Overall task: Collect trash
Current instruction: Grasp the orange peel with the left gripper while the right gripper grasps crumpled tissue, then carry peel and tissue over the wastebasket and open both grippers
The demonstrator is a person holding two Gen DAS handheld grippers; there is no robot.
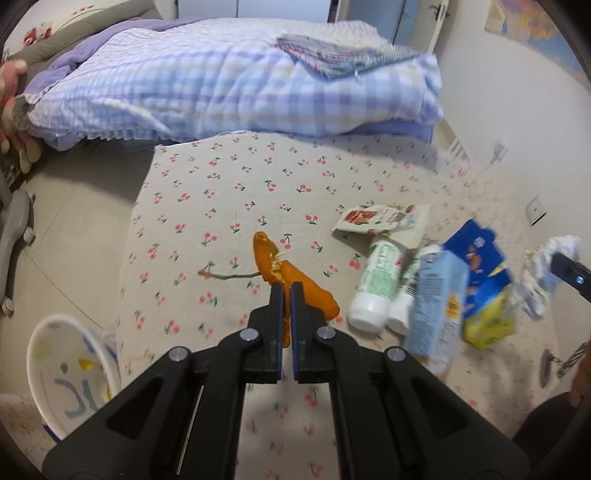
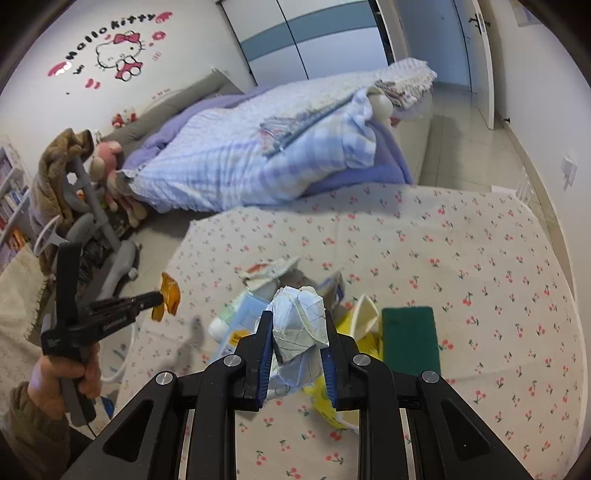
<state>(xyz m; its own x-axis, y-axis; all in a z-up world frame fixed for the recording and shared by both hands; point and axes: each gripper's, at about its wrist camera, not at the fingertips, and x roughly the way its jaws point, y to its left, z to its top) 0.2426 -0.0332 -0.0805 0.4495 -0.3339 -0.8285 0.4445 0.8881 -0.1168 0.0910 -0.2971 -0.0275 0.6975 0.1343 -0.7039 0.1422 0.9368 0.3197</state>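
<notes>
Lettering reading "Hello Kitty", with the bow-wearing cat figure beneath it, marked the wall above the bed, seen only from the right wrist camera. Print on the trash itself was too blurred to read. The left gripper had its fingers pinched almost fully together on an orange peel, a curled, glossy strip lifted clear of the cherry-print sheet; a thin stem lay on the sheet beside it. The right gripper held its fingers partly open, clamped on a crumpled ball of white paper lined with faint grid marks. Below it, a heap of trash sat on the sheet: two white bottles with green labels, a pale blue carton, a dark blue snack box and a yellow wrapper. Only the left view showed a white waste bin on the floor by the mattress; only the right view showed a green scouring pad next to the heap, and a hand gripping the left tool.
</notes>
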